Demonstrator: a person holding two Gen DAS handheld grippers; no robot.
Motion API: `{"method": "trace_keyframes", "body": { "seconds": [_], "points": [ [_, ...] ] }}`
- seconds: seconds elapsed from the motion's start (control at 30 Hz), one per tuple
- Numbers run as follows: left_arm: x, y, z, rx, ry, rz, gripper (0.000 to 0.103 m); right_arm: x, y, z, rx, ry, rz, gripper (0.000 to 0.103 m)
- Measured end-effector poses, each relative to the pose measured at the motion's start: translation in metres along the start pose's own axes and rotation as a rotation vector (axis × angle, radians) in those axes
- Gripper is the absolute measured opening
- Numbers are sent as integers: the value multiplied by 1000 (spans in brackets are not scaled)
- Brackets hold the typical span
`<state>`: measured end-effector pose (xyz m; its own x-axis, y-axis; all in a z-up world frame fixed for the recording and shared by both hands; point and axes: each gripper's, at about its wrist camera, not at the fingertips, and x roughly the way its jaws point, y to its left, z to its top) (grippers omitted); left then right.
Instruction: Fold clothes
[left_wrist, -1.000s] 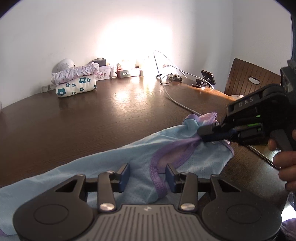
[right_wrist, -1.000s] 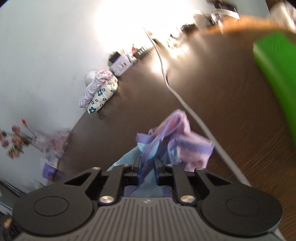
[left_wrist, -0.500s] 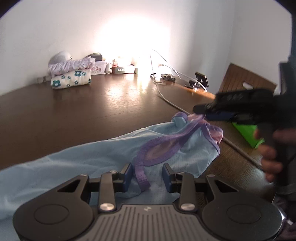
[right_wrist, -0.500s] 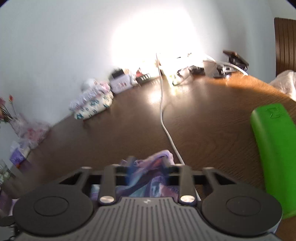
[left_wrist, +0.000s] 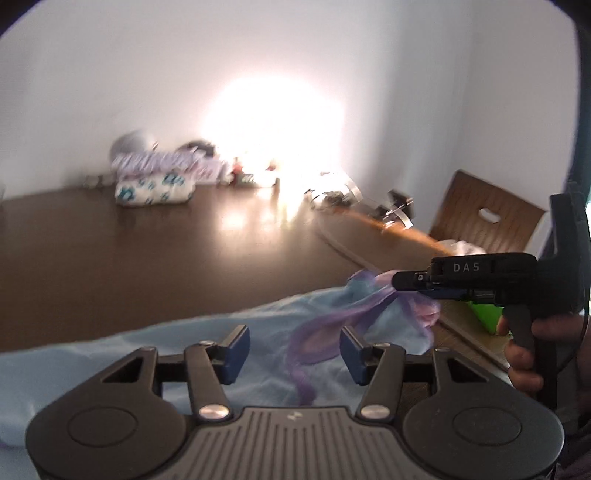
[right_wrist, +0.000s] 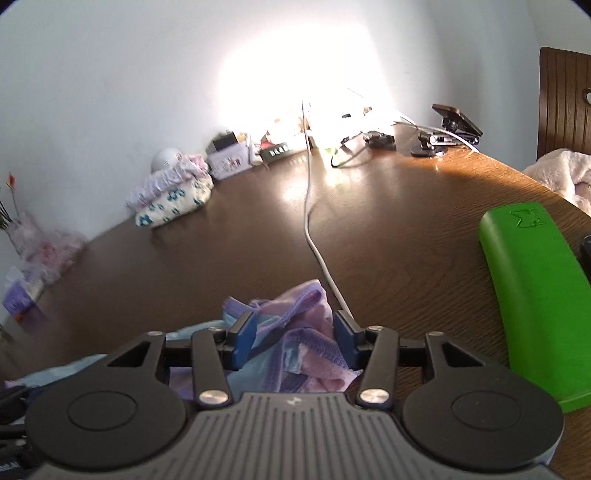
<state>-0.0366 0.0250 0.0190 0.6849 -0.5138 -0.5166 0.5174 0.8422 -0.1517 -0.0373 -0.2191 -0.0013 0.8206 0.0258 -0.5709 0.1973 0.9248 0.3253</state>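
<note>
A light blue garment (left_wrist: 236, 332) with purple trim lies spread on the dark wooden table (left_wrist: 147, 266). In the left wrist view my left gripper (left_wrist: 293, 347) hovers over its near part. Its jaws are opening, and the purple trim lies loose between them without touching the pads. The garment's bunched pink and purple end (right_wrist: 295, 314) sits between the fingers of my right gripper (right_wrist: 293, 341). Those jaws are opening too, and the pads stand off the cloth. A hand holds the right gripper (left_wrist: 397, 282) at the garment's far right end.
A green case (right_wrist: 532, 295) lies at the right by the table edge. A white cable (right_wrist: 308, 221) runs from the back towards the garment. Folded clothes (right_wrist: 170, 195) are stacked at the back left, a phone clip (right_wrist: 450, 129) at the back right, a chair (left_wrist: 487, 218) beyond.
Both grippers' jaws have widened. The right gripper, shut on the purple-trimmed bunch a second ago, has let it go and rolled level. The bunch now rests on the table.
</note>
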Motion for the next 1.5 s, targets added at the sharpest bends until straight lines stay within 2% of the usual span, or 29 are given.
{"method": "trace_keyframes", "body": {
  "seconds": [0.13,0.27,0.43,0.57,0.67,0.77,0.83,0.93,1.0,1.07,1.1,1.2,1.27,1.33,1.43,1.5],
  "points": [
    [-2,3,-2,-16,-1,19,53,4,7,-6,-97,-14,-64,32],
    [3,8,-3,-27,25,42,53,1,1,-9,-89,-16,-49,16],
    [4,8,-2,-28,25,46,53,-1,5,-7,-133,-8,-64,9],
    [0,9,-2,-25,20,61,53,-15,17,-3,-162,-68,-55,9],
    [-8,15,-2,-36,5,81,53,-31,33,7,-183,-119,24,9],
    [-23,29,0,-83,-22,113,53,-46,61,16,-216,-141,146,9],
    [-38,42,2,-118,-41,163,53,-47,88,13,-237,-107,254,9],
    [-66,63,1,-167,-75,263,53,-32,138,-13,-294,-33,368,9],
    [-85,76,-1,-199,-95,332,53,-18,168,-35,-323,10,422,14],
    [-102,87,-7,-230,-97,398,53,-6,188,-54,-369,71,458,44],
    [-111,92,-10,-246,-96,431,53,-3,196,-61,-393,107,466,48],
    [-136,100,-25,-290,-93,505,53,-9,198,-45,-393,126,511,53],
    [-149,105,-38,-329,-79,548,53,-14,195,-14,-422,116,547,75],
    [-159,108,-52,-385,-32,633,53,-8,203,9,-489,139,602,75],
    [-165,105,-67,-487,48,820,53,27,243,23,-700,269,735,73],
    [-169,104,-74,-550,33,854,53,50,269,32,-842,357,822,64]
  ]
}}
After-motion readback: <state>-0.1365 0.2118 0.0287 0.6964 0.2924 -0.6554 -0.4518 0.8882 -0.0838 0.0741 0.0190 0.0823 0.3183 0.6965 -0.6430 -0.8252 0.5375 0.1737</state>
